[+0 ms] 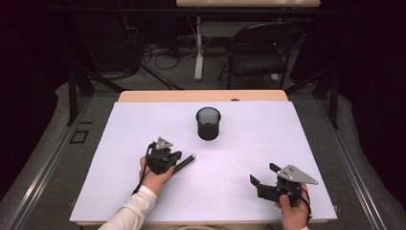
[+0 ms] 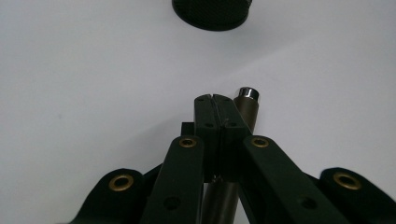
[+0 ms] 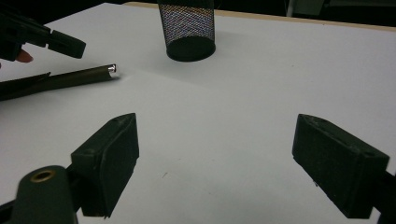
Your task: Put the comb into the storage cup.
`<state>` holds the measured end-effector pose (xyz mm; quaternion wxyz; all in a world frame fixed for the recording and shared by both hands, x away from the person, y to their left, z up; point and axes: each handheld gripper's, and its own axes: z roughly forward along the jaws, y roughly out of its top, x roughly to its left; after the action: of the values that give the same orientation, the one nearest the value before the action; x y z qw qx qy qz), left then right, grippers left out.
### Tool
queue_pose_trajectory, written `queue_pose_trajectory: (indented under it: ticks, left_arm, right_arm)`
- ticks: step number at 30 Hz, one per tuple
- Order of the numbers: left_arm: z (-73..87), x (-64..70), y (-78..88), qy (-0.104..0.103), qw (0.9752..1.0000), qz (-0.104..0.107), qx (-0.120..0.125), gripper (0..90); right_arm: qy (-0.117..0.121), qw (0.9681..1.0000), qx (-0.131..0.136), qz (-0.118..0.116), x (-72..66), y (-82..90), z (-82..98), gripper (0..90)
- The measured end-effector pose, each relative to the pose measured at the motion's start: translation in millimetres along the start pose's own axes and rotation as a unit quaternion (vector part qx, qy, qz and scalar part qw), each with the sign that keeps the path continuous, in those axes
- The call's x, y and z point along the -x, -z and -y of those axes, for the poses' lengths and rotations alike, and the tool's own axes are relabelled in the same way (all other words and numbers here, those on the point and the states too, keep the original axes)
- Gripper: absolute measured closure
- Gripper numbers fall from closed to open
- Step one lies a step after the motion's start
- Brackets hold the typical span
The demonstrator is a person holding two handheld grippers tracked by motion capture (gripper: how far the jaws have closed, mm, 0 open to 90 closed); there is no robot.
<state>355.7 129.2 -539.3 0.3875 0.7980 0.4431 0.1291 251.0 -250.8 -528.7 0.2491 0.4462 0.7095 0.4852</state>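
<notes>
On the white surface [image 1: 239,187], my left gripper [image 1: 168,159] is clenching, jaws together over a dark pen [image 2: 246,112] lying beneath them; whether it is pinching it I cannot tell. Beyond, a mesh cup [image 1: 208,123] is waiting upright, probably the pen's destination. My right gripper [image 1: 262,179] is idling nearby, jaws spread and empty.

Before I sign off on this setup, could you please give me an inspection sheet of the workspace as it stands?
Surface: white sheet over a wooden table, looks clean.
Job's things: black mesh cup upright, mid-table; dark pen with silver tip, pointing toward the cup.
Clutter: nothing seen.
Grippers: left gripper jaws together above the pen, whether clamped on it unclear; right gripper wide open, nothing between its jaws.
Cables: one trails from the left gripper; a tangle on the floor behind.
Surroundings: folding chair, another table's leg, dark curtains.
</notes>
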Motion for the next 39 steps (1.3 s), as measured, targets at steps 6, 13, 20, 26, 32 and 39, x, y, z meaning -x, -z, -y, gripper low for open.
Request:
queue_pose_trajectory:
  ticks: [6, 13, 20, 26, 32, 39]
  left_arm:
    - [0.9, 0.0, -4.6, 0.004, 0.9999, -0.002, -0.011, 90.0]
    - [2.1, 1.5, -8.8, 0.003, 0.9997, 0.001, -0.023, 90.0]
    - [2.3, 2.1, -9.0, 0.002, 0.9996, 0.004, -0.028, 90.0]
    - [3.1, 3.4, -10.6, -0.002, 0.9995, 0.006, -0.031, 89.9]
    - [3.5, 5.9, -10.1, -0.005, 0.9994, 0.010, -0.033, 90.0]
    - [4.2, 8.8, -10.2, -0.008, 0.9991, 0.016, -0.040, 90.0]
  right_arm:
    - [0.001, 1.0000, -0.002, -0.001, 0.6, 0.0, 0.1, 14.6]
    - [0.000, 1.0000, -0.002, -0.001, 0.4, -0.3, 0.2, 14.6]
    - [0.001, 1.0000, -0.003, -0.001, 0.6, 0.3, 0.1, 14.6]
    - [0.003, 1.0000, -0.003, -0.002, 1.2, 0.4, 0.2, 14.6]
    - [0.002, 1.0000, -0.004, -0.002, 1.6, 0.6, 0.2, 14.6]
    - [0.002, 1.0000, -0.001, -0.004, 1.7, 0.5, 0.3, 14.6]
